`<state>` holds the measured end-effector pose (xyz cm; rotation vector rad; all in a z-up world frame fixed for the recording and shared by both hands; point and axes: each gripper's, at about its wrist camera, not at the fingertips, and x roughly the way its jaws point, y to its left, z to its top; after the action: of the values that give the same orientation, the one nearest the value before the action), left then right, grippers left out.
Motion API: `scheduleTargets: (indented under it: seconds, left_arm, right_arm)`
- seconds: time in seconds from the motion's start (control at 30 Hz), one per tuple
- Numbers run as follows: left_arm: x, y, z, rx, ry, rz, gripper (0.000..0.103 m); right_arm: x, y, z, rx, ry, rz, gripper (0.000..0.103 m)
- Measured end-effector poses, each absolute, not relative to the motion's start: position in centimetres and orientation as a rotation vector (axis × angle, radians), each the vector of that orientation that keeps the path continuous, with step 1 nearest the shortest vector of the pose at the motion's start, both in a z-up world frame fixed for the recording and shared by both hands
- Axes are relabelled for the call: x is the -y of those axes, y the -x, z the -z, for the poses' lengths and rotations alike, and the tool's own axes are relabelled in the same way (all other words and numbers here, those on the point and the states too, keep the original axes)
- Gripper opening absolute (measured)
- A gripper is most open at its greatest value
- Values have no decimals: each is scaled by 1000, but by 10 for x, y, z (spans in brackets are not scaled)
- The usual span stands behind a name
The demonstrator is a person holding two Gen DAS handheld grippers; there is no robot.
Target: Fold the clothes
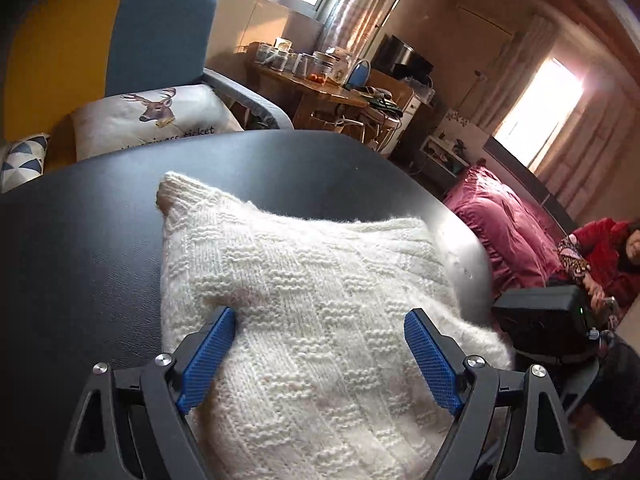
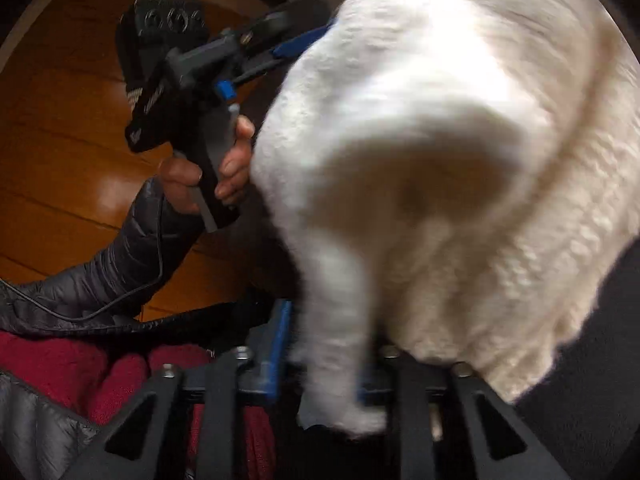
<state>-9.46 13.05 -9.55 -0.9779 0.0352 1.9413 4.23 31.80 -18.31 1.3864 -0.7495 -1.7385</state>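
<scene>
On the dark counter [image 1: 100, 240] the white knit sweater [image 1: 304, 280] is lying bunched, partly folded; left claw [image 1: 318, 330] is spreading over it, right claw [image 2: 320, 364] is pinching its edge.

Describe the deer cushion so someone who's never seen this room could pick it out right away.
Start at the yellow and blue sofa behind the black table. On its seat, beyond the table's far edge, lies the white deer cushion. It alone carries a brown antlered deer head with dark lettering below it; the smaller cushion to its left has blue triangles instead.
</scene>
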Motion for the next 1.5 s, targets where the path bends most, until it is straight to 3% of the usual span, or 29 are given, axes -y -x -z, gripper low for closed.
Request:
scheduleTargets:
  seconds: [0.03,0.13,0.23,0.33,0.6,0.63,0.7,0.77,0.87,0.9,0.97,1.03,1.13,1.23,1.33,1.4,1.5]
  left_arm:
    - [-135,88,97,-70,959,-1946,87]
    - [-142,74,98,-134,922,-1954,88]
    - [-141,72,95,-115,914,-1971,88]
    - [-140,72,91,-85,907,-1988,88]
    - [-150,50,91,-189,853,-2006,88]
    - [-151,48,93,-211,847,-2003,88]
    - [-153,43,95,-255,836,-1995,88]
    - [-155,38,98,-300,824,-1987,89]
    - [-159,30,101,-366,805,-1973,92]
    - [-160,28,102,-388,799,-1968,92]
    - [-162,23,105,-431,786,-1958,93]
    - [-165,19,107,-468,777,-1948,95]
    - [-168,20,99,-451,803,-1934,95]
    - [-168,31,87,-382,841,-1918,95]
    - [-172,42,78,-339,880,-1897,95]
    - [-177,50,66,-292,887,-1869,94]
    - [-191,61,43,-239,893,-1813,95]
  right_arm:
    - [-326,-47,183,797,-1364,1753,15]
    - [-351,-63,166,912,-1300,1815,33]
    - [-387,-79,139,1007,-1159,1972,35]
    - [-419,-82,123,1122,-1042,2154,44]
    - [-431,-21,158,1366,-1066,2186,46]
    - [-422,-16,156,1287,-1078,2208,43]
    - [-408,-10,145,1119,-1149,2278,24]
    - [-395,-9,120,942,-1198,2355,13]
    - [-387,-26,65,618,-1161,2538,12]
    - [-383,-29,61,447,-1234,2617,12]
    - [-391,-23,89,338,-1446,2620,7]
    - [-403,-21,126,368,-1566,2571,7]
    - [-436,-33,137,756,-1403,2553,8]
    - [-457,-59,125,953,-1222,2539,15]
    - [-466,-87,115,1155,-1072,2370,29]
    - [-458,-100,109,1135,-1053,2296,31]
    - [-430,-112,95,1033,-1036,2238,42]
